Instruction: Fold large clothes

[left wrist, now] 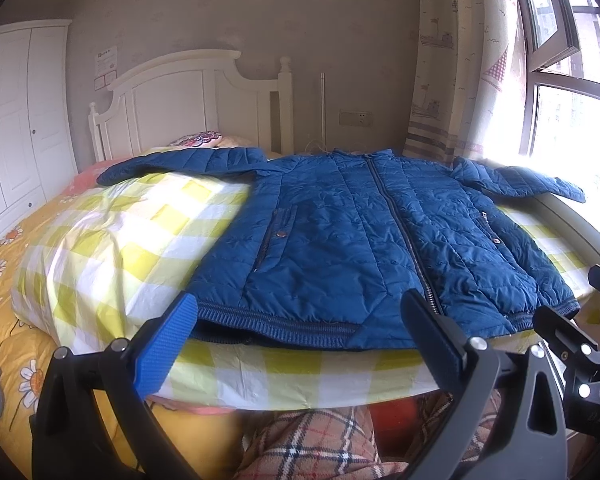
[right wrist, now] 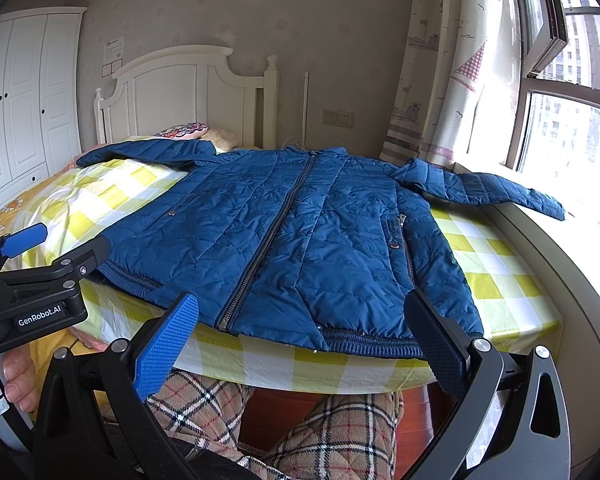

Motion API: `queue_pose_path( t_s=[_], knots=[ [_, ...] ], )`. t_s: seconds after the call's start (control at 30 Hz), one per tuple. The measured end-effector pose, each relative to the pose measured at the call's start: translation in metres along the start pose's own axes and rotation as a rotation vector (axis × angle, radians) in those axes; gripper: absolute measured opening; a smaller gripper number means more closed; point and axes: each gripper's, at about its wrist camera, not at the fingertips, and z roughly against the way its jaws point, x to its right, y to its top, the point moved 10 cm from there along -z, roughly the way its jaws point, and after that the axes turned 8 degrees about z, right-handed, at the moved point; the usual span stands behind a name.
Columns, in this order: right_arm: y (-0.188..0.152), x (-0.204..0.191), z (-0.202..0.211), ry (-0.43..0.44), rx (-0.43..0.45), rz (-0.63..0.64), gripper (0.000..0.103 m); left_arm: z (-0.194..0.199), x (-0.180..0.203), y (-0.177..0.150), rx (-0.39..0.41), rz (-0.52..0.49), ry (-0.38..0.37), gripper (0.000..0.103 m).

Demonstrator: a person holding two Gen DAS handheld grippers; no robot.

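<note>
A blue quilted jacket (left wrist: 352, 240) (right wrist: 308, 240) lies flat, front up and zipped, on a yellow-and-white checked sheet (left wrist: 112, 248) (right wrist: 496, 272), with both sleeves spread out sideways. Its ribbed hem (left wrist: 276, 326) (right wrist: 364, 342) faces me at the near edge. My left gripper (left wrist: 300, 320) hovers open just in front of the hem's left half, touching nothing. My right gripper (right wrist: 304, 320) hangs open over the hem's right half, also holding nothing. The left gripper (right wrist: 56, 246) also shows at the left of the right wrist view.
The bed has a white headboard (left wrist: 180, 100) and pillows at the far end. A white wardrobe (left wrist: 16, 120) stands left. A window (right wrist: 572, 128) with a curtain and sill runs along the right, under the jacket's right sleeve. A person's plaid-trousered legs (right wrist: 340, 432) stand below the bed edge.
</note>
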Motion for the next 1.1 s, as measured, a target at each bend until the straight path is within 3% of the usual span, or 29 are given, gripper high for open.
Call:
queue_pose_path(
  t_s=[0.37,1.1],
  knots=[
    [0.0005,-0.0005,0.001,-0.001,0.003,0.0,0.099,0.0096,-0.0007,0.0043,0.036,-0.006,0.013,0.101],
    [-0.0071,0.0015,-0.0034,0.005,-0.013,-0.02,0.099,0.0084,-0.0001,0.0003,0.033,-0.028,0.002,0.101]
  ],
)
